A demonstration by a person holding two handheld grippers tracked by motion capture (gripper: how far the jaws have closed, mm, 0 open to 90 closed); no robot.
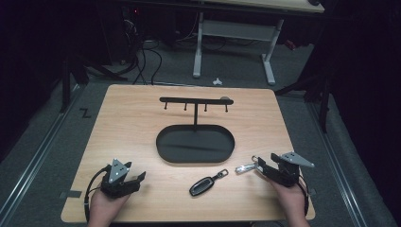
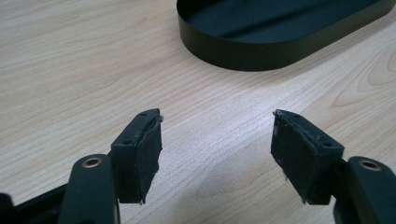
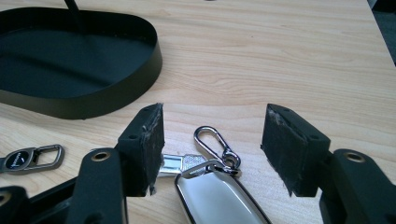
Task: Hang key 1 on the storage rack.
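A silver key fob point(image 3: 219, 196) with a carabiner clip point(image 3: 212, 142) lies on the wooden table point(image 1: 132, 127), between the jaws of my right gripper point(image 3: 215, 111). The jaws stand wide and their pads do not touch it. In the high view the silver fob point(image 1: 246, 167) sits just left of the right gripper point(image 1: 261, 163). A black key fob point(image 1: 207, 183) lies near the front edge, and its ring end point(image 3: 30, 157) appears at the left of the right gripper view. My left gripper point(image 1: 140, 178) rests at the front left, open with bare wood between its pads point(image 2: 149, 149).
A black oval tray point(image 1: 163, 149) sits mid-table, with a T-shaped hook stand point(image 1: 195, 100) rising from its back edge. Its wall point(image 2: 261, 53) lies ahead of the left gripper and its rim point(image 3: 154, 56) ahead-left of the right. Floor, cables and a desk frame lie beyond.
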